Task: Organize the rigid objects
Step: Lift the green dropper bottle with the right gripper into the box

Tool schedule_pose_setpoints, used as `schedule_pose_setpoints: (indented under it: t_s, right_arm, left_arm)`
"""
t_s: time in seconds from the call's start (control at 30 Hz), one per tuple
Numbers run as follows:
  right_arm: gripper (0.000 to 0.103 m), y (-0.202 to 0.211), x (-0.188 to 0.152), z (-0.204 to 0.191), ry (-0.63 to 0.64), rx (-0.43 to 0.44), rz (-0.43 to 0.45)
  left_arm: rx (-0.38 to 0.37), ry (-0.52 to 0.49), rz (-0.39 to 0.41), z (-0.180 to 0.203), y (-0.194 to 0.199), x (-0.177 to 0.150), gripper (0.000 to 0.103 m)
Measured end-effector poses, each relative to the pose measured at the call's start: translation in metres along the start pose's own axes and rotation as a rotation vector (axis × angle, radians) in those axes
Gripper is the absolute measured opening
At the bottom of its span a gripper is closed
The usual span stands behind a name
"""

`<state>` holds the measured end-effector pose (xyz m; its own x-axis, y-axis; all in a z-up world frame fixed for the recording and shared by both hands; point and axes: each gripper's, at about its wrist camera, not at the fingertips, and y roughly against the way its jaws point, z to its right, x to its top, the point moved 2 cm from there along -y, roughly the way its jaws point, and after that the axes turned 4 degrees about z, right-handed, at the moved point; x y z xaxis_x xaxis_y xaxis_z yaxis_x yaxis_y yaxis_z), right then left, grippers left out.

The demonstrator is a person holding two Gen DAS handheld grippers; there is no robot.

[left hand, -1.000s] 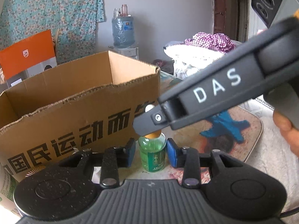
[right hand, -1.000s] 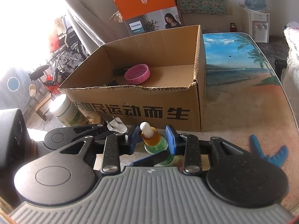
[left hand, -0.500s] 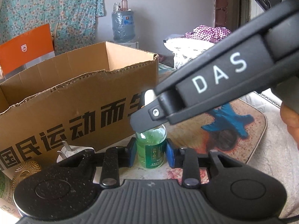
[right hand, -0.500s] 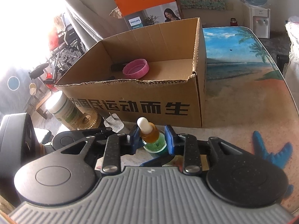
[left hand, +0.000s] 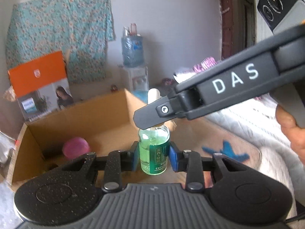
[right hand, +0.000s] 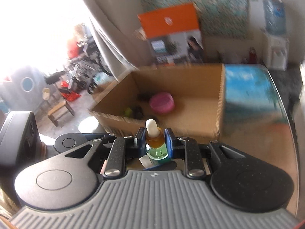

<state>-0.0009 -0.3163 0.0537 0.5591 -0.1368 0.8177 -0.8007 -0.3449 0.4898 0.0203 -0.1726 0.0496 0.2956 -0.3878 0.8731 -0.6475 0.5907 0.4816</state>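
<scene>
Two grippers clamp one upright dropper bottle (left hand: 154,148): left gripper (left hand: 153,156) on its body, right gripper (right hand: 153,141) on its neck, with the cardboard box (right hand: 221,103) just ahead.

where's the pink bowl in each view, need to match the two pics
Left wrist: the pink bowl lies lower left, blurred, inside the cardboard box.
Right wrist: the pink bowl lies at centre, on the box floor.
Shared landmark: the green dropper bottle, just below and right of the bowl in the left view, straight below it in the right.
</scene>
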Motion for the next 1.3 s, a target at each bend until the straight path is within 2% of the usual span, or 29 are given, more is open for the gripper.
schedule_pose_setpoints:
  t_s: [0.1, 0.23, 0.4, 0.53, 0.8, 1.17, 1.3]
  right_arm:
    - [0.02, 0.001, 0.031, -0.007, 0.043, 0.045, 0.026]
    - [0.02, -0.019, 0.075, -0.004, 0.087, 0.089, 0.022]
    - [0.02, -0.074, 0.118, 0.022, 0.066, 0.115, -0.056]
    - [0.02, -0.124, 0.135, 0.046, 0.051, 0.111, -0.136]
    - [0.02, -0.199, 0.137, 0.077, 0.042, 0.104, -0.226]
    - [0.021, -0.26, 0.119, 0.098, 0.077, 0.06, -0.334]
    - [0.026, -0.266, 0.113, 0.098, 0.101, 0.045, -0.354]
  left_arm:
    - [0.008, 0.029, 0.01, -0.021, -0.001, 0.023, 0.033]
    - [0.016, 0.091, -0.033, -0.052, -0.025, 0.048, 0.033]
    - [0.022, 0.218, -0.123, -0.089, -0.077, 0.058, 0.033]
    - [0.016, 0.32, -0.206, -0.117, -0.121, 0.056, 0.033]
    - [0.051, 0.411, -0.323, -0.143, -0.173, 0.045, 0.033]
    - [0.05, 0.433, -0.377, -0.148, -0.191, 0.039, 0.034]
    - [0.051, 0.414, -0.372, -0.144, -0.188, 0.042, 0.042]
